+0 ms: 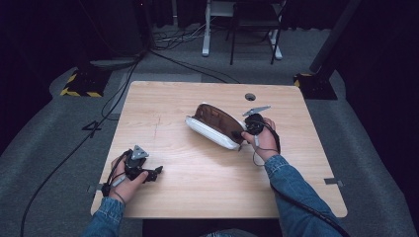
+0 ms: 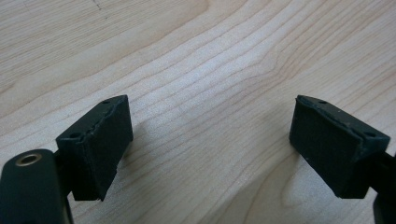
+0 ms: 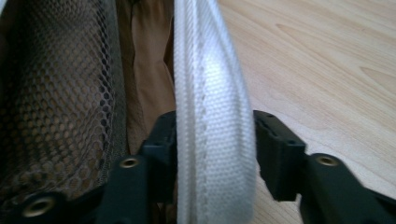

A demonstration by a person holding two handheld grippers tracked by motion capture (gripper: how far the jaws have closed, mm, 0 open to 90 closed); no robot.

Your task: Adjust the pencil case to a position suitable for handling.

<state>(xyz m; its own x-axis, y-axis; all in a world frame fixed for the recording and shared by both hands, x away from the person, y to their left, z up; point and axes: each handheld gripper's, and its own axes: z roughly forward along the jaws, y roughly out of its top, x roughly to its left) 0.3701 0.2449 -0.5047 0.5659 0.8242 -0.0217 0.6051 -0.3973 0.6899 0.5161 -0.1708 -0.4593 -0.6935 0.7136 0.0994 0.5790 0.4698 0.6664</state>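
Observation:
A white zip case (image 1: pixel 212 129) with a brown lining lies open in the middle of the wooden table (image 1: pixel 197 168). My right gripper (image 1: pixel 242 134) is at its right end. In the right gripper view that gripper (image 3: pixel 215 140) is shut on the case's white woven rim (image 3: pixel 210 84), one jaw inside against the brown lining, the other outside. A dark mesh pocket (image 3: pixel 60 93) lines the inside to the left. My left gripper (image 1: pixel 157 171) rests near the table's front left, well away from the case. It stands open (image 2: pixel 210 135) with bare wood between its pads (image 2: pixel 100 144).
A round cable hole (image 1: pixel 250 97) sits in the table behind the case. Beyond the far edge are black floor cables (image 1: pixel 183 59) and the legs of a white frame (image 1: pixel 206 34). Bare wood spans the table's left and front.

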